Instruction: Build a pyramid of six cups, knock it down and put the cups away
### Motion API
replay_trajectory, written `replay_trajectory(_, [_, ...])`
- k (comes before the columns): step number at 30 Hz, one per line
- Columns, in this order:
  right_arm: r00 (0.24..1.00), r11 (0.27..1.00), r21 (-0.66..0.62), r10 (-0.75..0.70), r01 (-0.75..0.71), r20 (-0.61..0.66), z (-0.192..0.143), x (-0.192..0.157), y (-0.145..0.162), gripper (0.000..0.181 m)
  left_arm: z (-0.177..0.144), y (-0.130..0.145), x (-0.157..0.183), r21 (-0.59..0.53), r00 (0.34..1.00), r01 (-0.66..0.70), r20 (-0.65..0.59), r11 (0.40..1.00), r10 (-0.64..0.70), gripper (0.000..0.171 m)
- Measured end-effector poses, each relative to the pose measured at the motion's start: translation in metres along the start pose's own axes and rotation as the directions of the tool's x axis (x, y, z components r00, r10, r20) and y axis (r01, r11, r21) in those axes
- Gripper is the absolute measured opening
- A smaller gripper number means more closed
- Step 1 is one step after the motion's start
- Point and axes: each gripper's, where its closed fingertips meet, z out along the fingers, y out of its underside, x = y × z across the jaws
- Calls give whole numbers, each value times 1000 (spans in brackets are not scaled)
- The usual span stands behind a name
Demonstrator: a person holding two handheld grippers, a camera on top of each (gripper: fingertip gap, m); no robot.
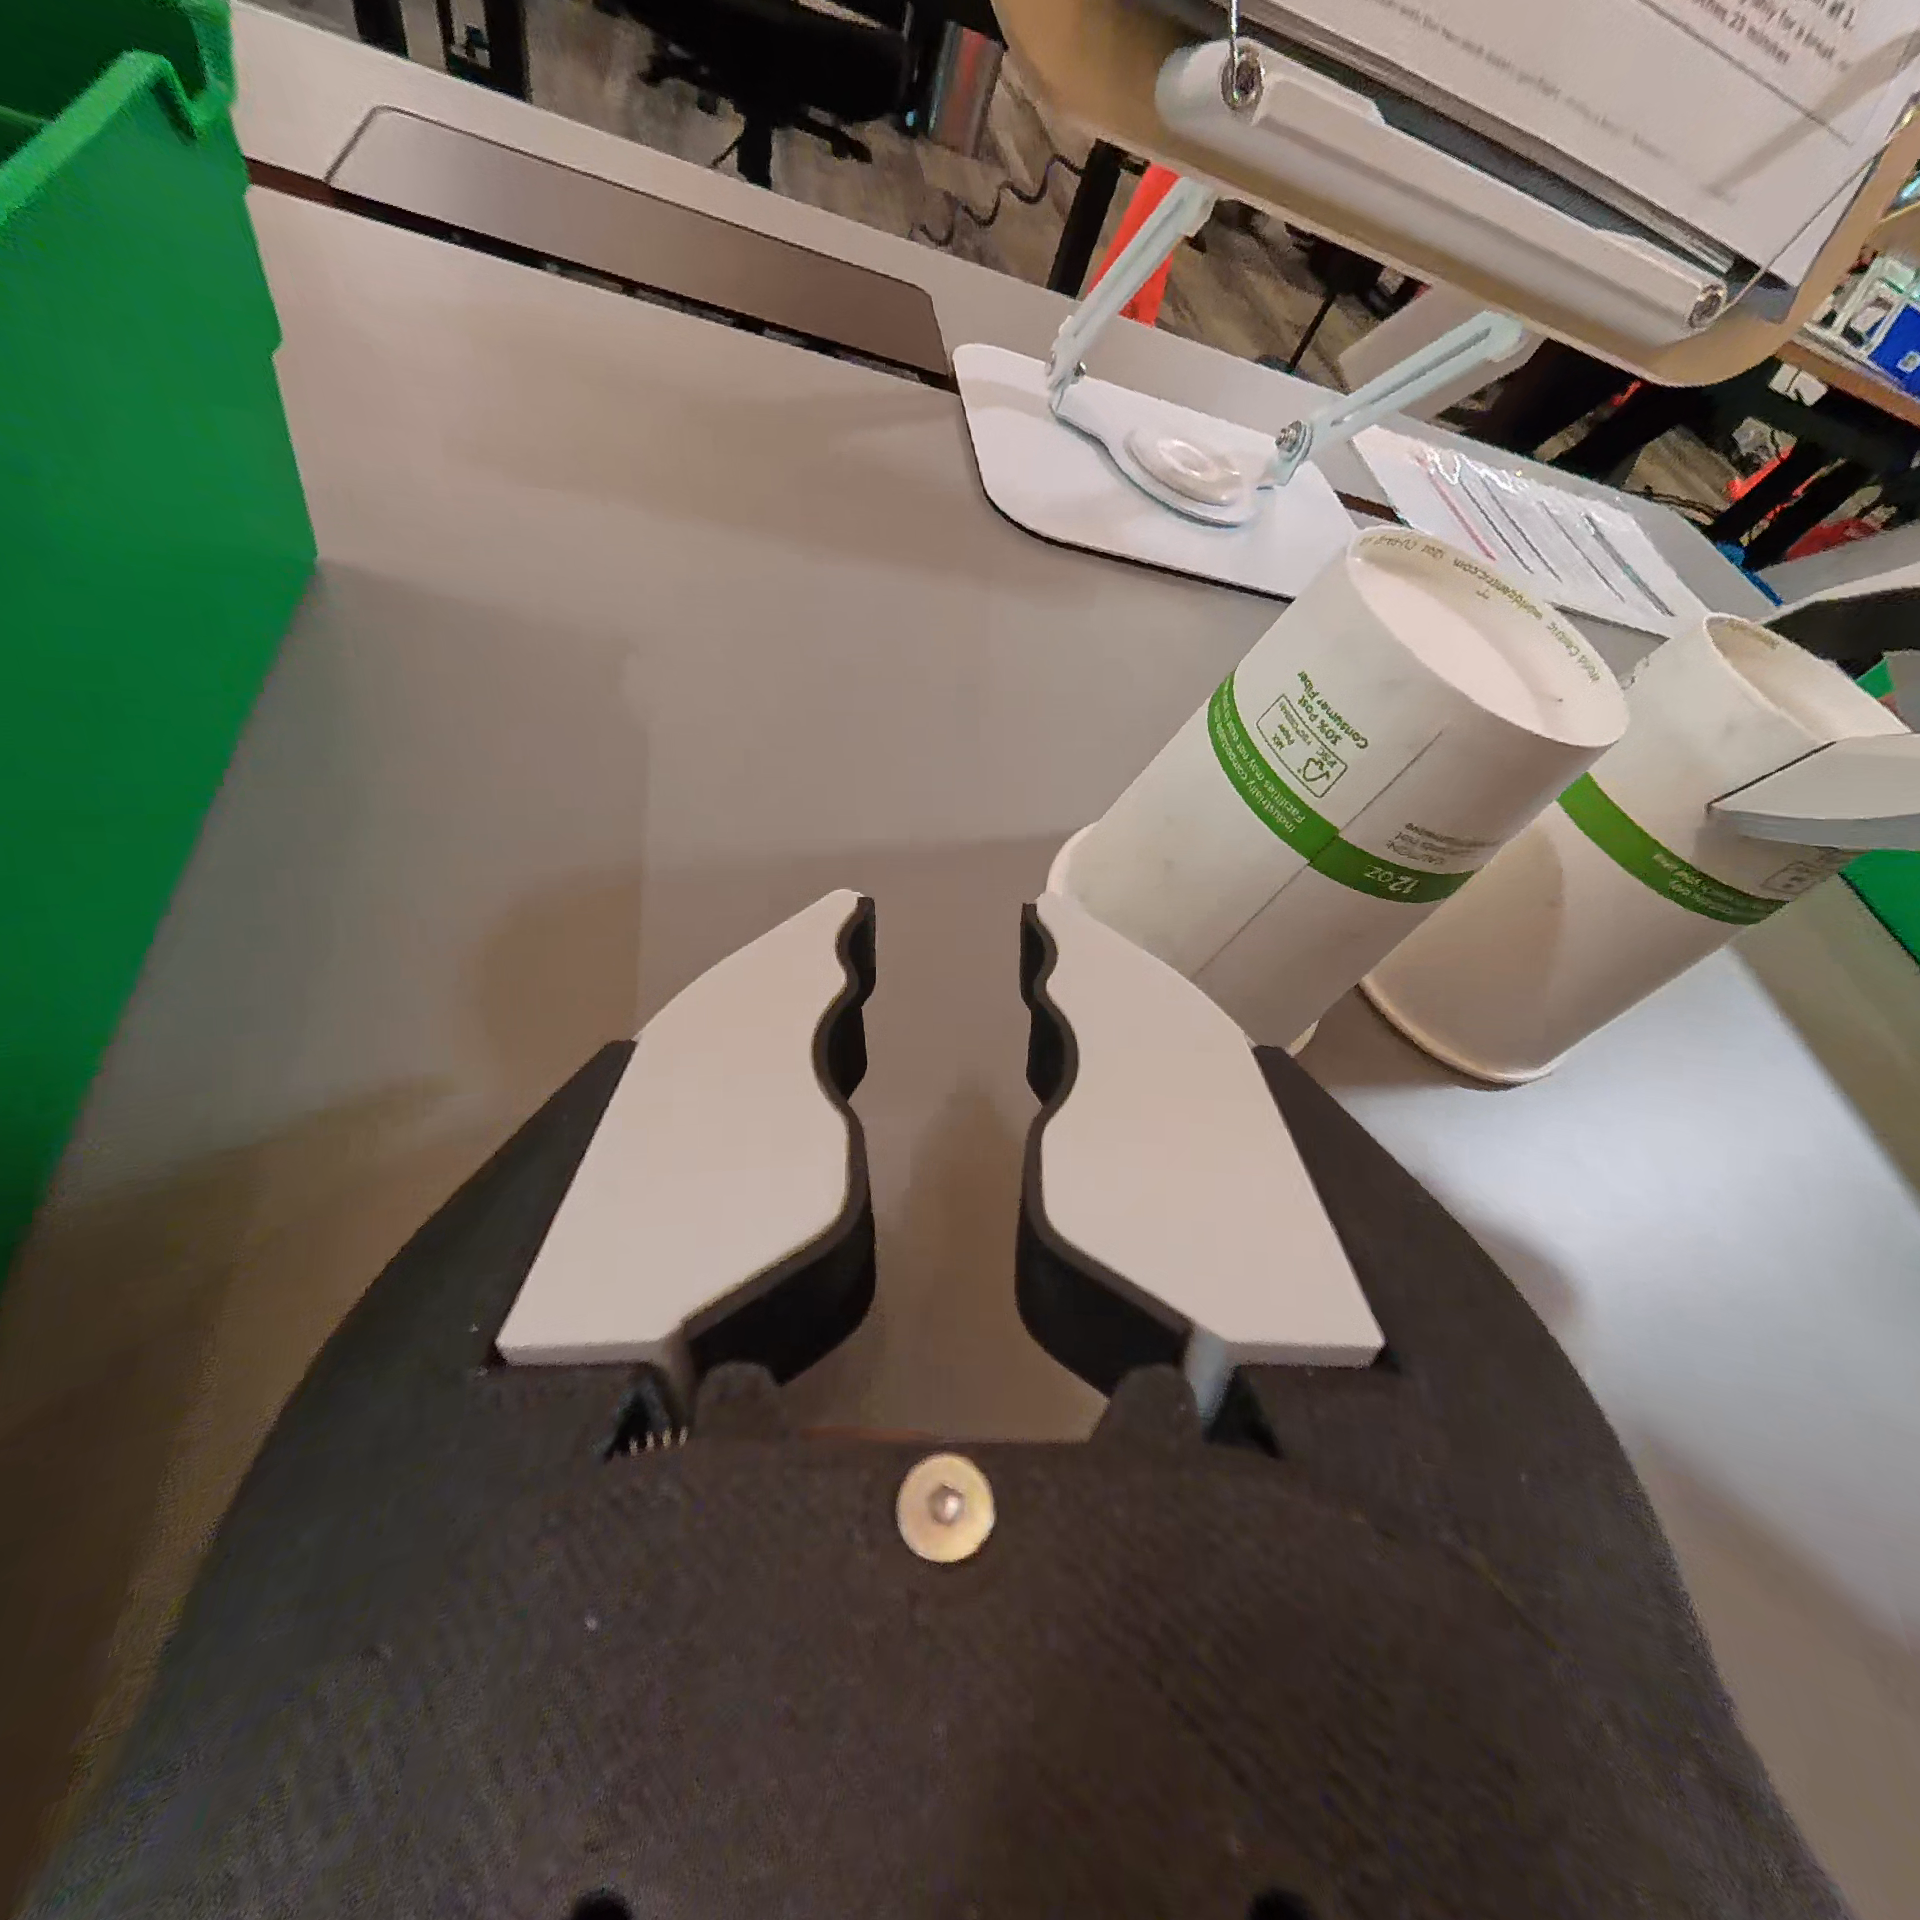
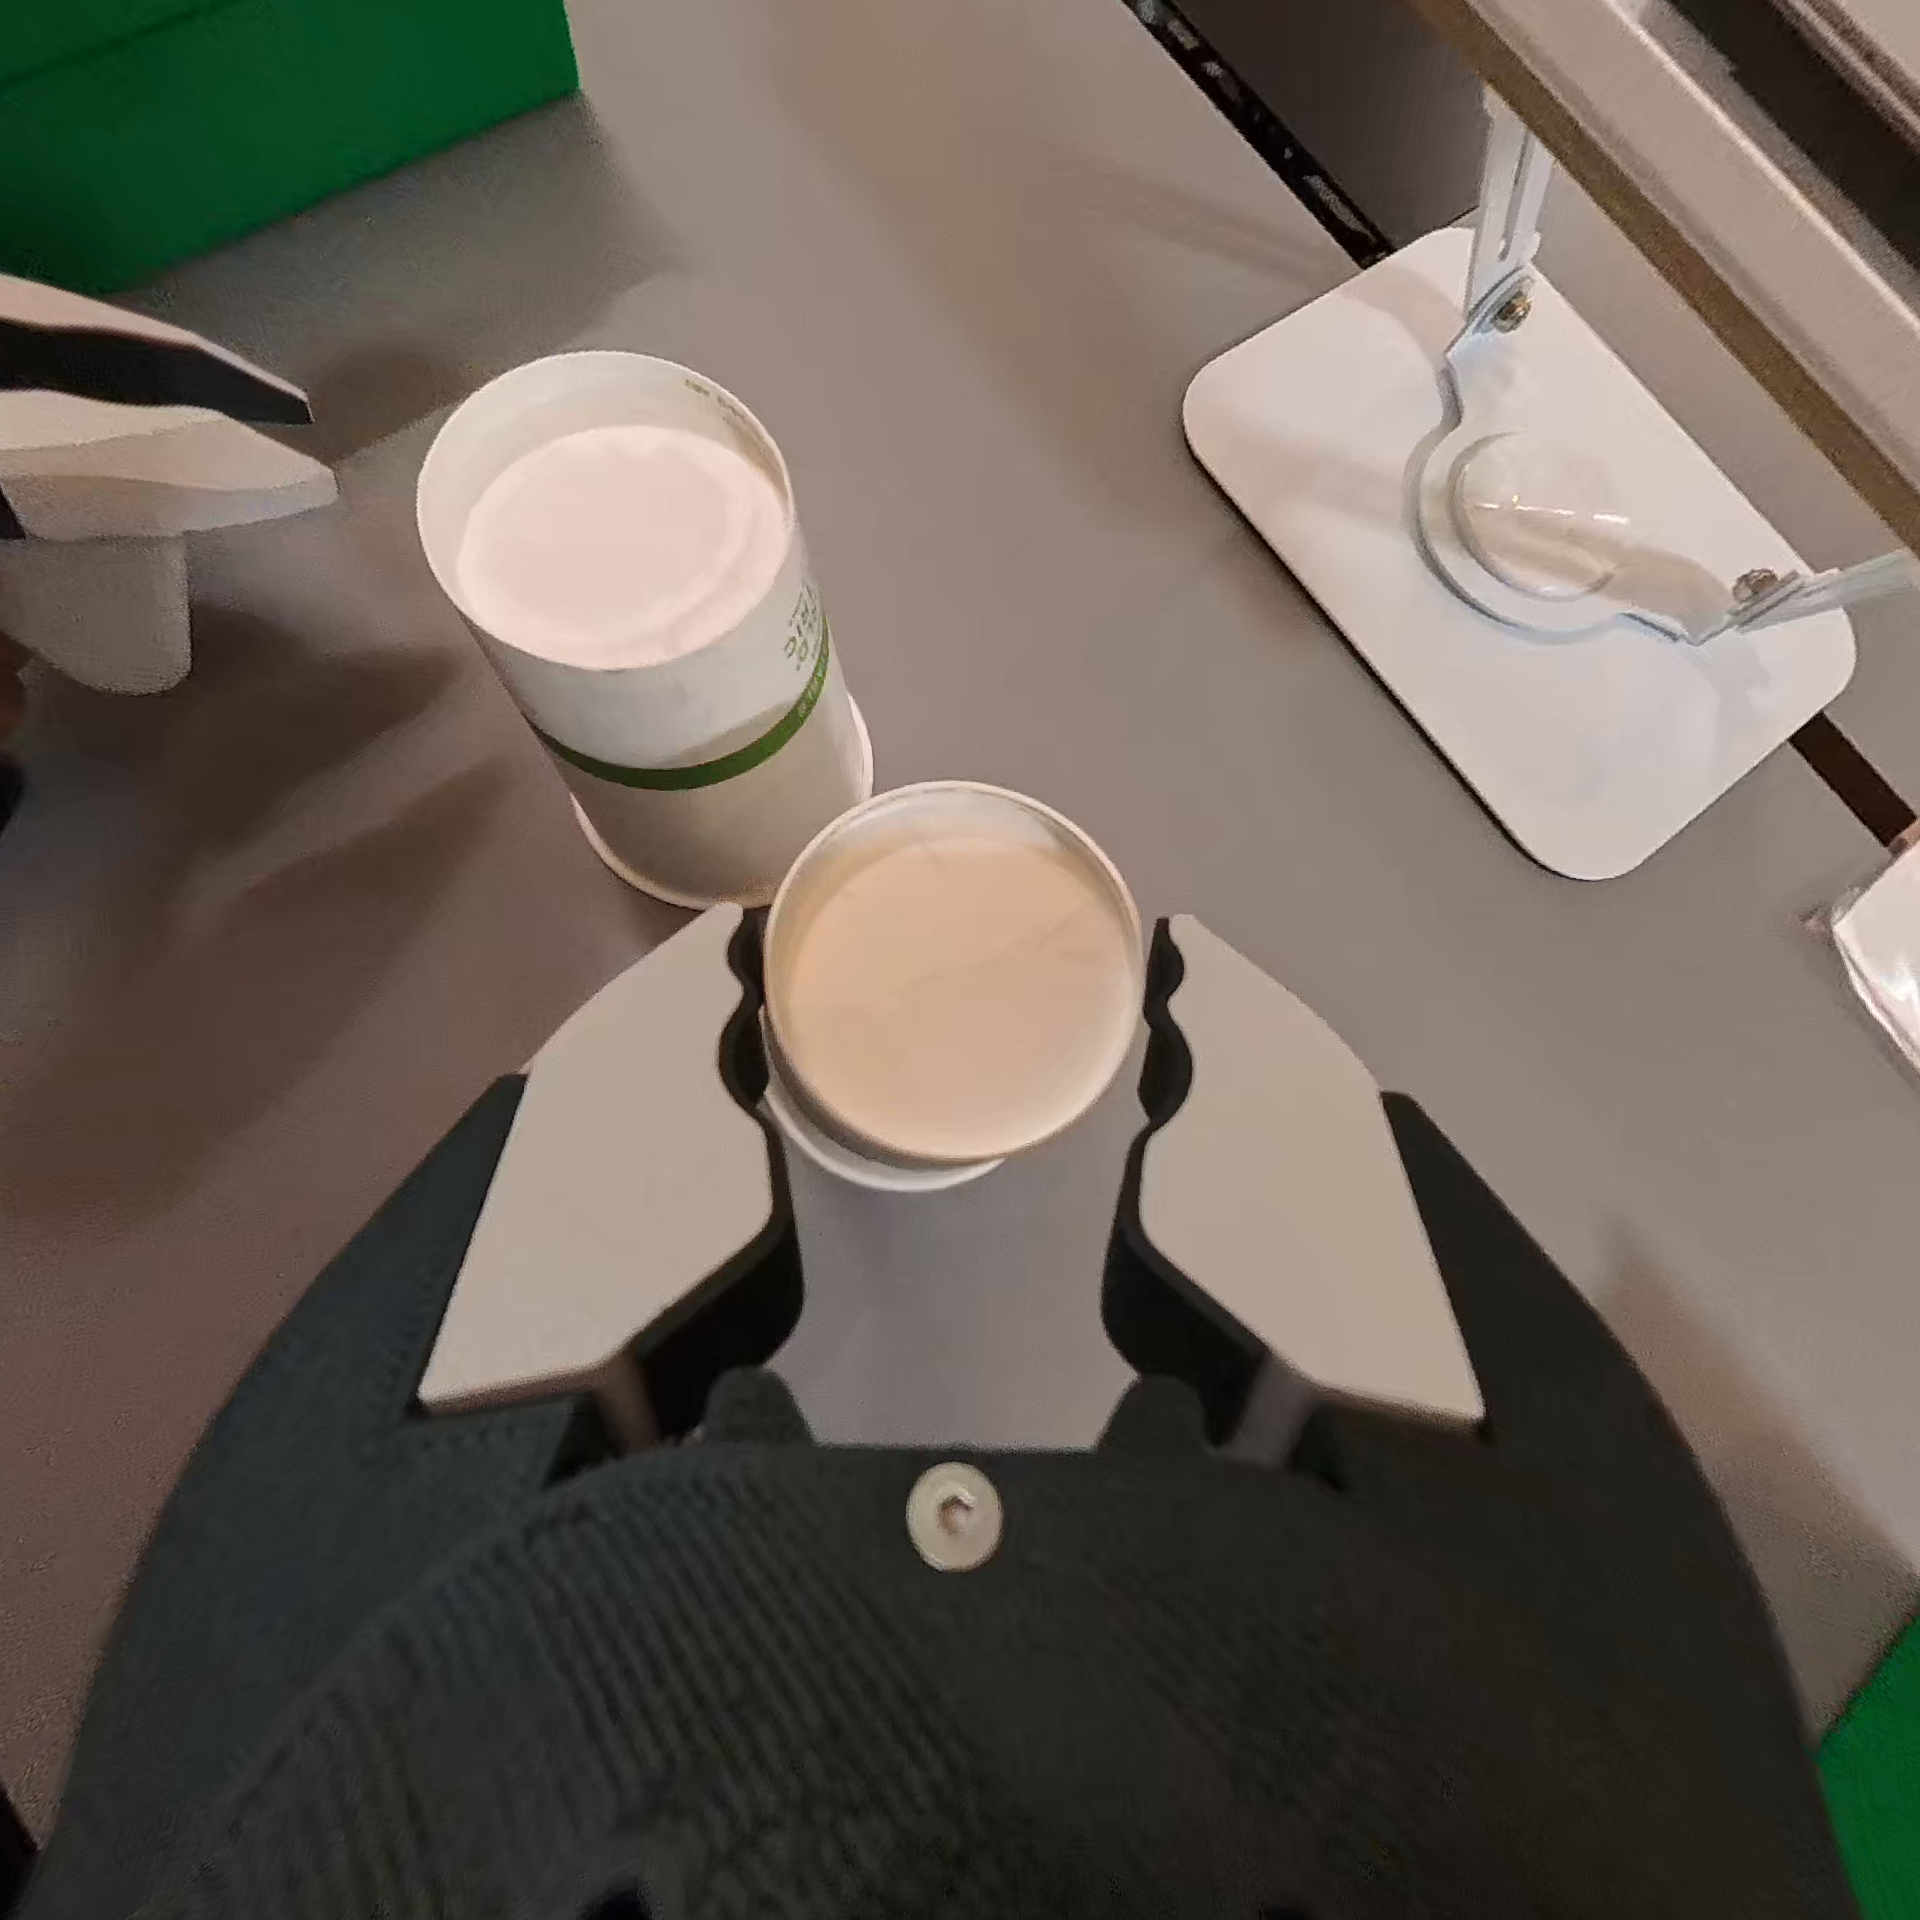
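Observation:
Two white paper cups with a green band stand upside down, side by side, on a grey table (image 1: 727, 623). My left gripper (image 1: 948, 925) is open and empty, low over the table; its right fingertip is close beside the nearer cup (image 1: 1351, 790). My right gripper (image 2: 951, 935) is open wide, with its jaws on either side of the upper part of the other cup (image 2: 951, 987); a thin gap shows at the right finger. That cup (image 1: 1621, 883) and a right finger (image 1: 1818, 805) show in the left wrist view. The first cup (image 2: 623, 551) and the left gripper's fingers (image 2: 156, 457) show in the right wrist view.
A green bin (image 1: 125, 520) stands at the left, also in the right wrist view (image 2: 260, 104). A white stand base (image 1: 1122, 478) with metal arms holds a board with papers (image 1: 1558, 125) behind the cups. A plastic-sleeved sheet (image 1: 1538, 540) lies at the far right.

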Motion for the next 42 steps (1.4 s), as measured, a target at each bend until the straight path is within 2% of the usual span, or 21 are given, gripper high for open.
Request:
replay_trajectory(12, [1000, 1000, 5, -30, 30, -1, 8, -5, -8, 72, -12, 3, 2, -6, 998, -55, -7, 998, 55, 27])
replay_trajectory(31, [999, 998, 37, -45, 45, -14, 9, -3, -10, 73, -14, 6, 4, -21, 999, -29, -23, 999, 28, 27])
replay_trajectory(34, [997, 997, 16, -73, 74, -22, 5, -2, -9, 83, -14, 7, 4, -23, 999, -32, -25, 999, 31, 27])
replay_trajectory(38, [999, 996, 80, -40, 38, 13, -10, 0, -19, 87, -14, 7, 5, -25, 999, -30, -28, 999, 29, 27])
replay_trajectory(42, [998, 974, 222, 43, -49, 34, -32, 12, -32, 83, -13, 3, 8, -14, 999, -25, -37, 1000, 24, 27])
